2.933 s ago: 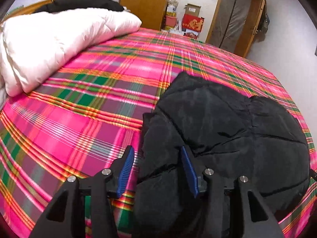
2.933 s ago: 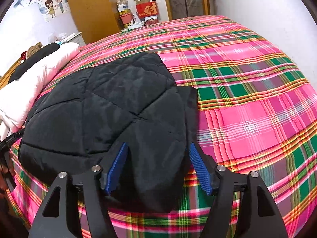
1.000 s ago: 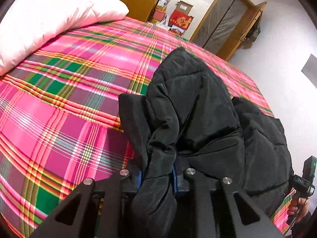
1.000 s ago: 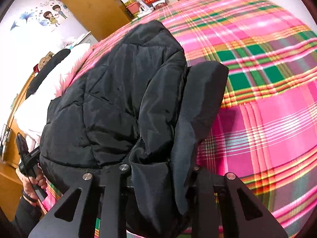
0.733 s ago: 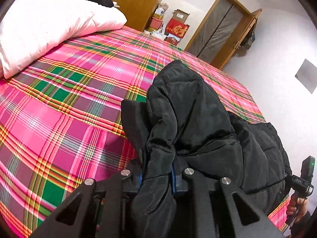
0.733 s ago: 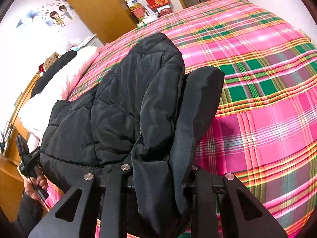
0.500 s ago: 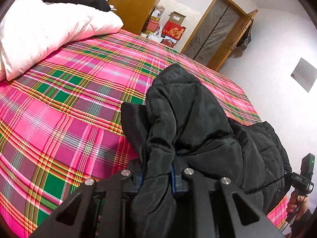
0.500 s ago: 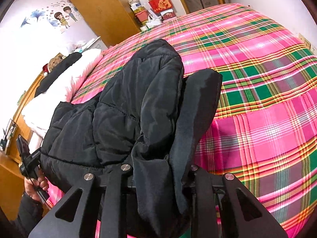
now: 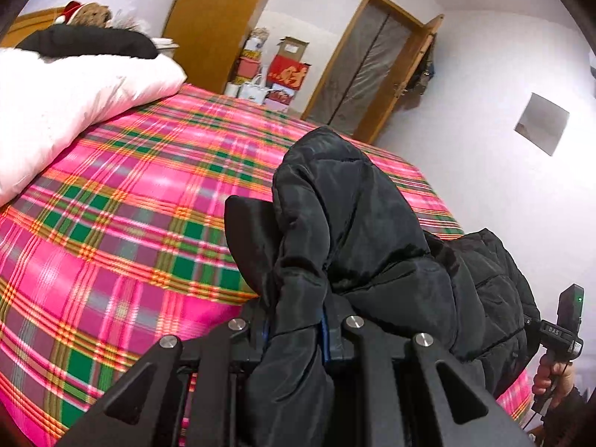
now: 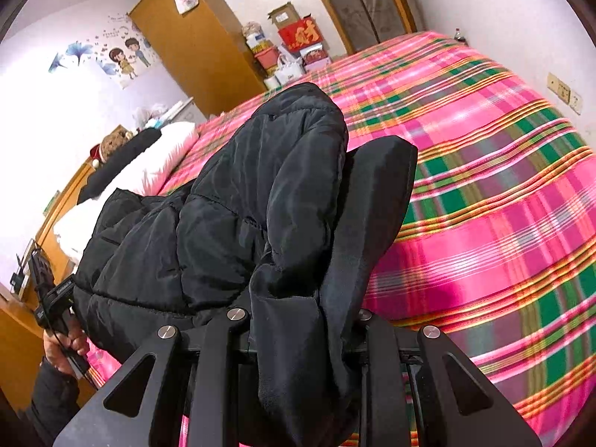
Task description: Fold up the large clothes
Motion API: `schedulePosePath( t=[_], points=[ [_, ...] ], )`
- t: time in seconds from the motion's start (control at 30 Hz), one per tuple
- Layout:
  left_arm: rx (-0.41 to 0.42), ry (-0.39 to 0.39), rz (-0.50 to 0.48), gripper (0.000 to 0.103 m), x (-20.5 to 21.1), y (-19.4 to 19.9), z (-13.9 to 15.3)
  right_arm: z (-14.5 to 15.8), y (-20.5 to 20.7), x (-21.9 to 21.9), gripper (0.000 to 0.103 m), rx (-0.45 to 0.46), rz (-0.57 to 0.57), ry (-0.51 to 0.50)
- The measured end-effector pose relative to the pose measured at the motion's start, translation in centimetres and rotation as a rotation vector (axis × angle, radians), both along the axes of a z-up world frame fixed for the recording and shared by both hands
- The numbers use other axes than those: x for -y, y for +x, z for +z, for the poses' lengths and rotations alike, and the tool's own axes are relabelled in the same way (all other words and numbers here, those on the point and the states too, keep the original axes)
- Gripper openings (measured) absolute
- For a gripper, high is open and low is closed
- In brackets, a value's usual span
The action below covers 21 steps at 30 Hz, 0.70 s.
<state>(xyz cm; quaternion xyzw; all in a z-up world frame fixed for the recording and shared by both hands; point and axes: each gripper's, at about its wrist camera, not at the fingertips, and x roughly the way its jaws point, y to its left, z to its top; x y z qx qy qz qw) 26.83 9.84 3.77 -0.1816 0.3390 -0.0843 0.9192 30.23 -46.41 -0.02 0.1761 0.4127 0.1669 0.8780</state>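
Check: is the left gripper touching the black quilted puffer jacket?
Touching. The left wrist view shows the left gripper with its blue pads clamped on a bunched fold of the black quilted puffer jacket, fabric filling the space between them.

A plaid-covered bed [image 9: 130,193] bears a black jacket [image 9: 354,223] and white duvet [image 9: 67,100].

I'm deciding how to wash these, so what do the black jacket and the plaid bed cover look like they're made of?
Black jacket: probably nylon or polyester shell over padding; it has a slight sheen, stitched quilt lines and puffy sections. Plaid bed cover: looks like matte woven cloth, perhaps cotton; the stripes look woven and it lies flat. Fibre uncertain.
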Motion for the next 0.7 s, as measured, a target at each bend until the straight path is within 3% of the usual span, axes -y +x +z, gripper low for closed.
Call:
schedulePosePath(
  t=[0.17, 0.37, 0.53, 0.7],
  points=[
    [0.016, -0.008, -0.05, 0.019, 4.5, 0.8, 1.2, 0.7, -0.9, 4.2, 0.022, 0.016, -0.046, -0.002],
    [-0.004, -0.013, -0.116, 0.019, 10.2, 2.5, 0.1, -0.1, -0.6, 9.5, 0.022, 0.012, -0.094, -0.011],
    [-0.057, -0.014, -0.162, 0.019, 14.4, 4.3, -3.2, -2.9, 0.5, 13.9, 0.022, -0.018, -0.128, -0.021],
    [-0.162, 0.014, -0.178, 0.02, 17.7, 4.6, -9.2, -8.5, 1.5, 17.8, 0.026, -0.114, -0.178, -0.01]
  ],
)
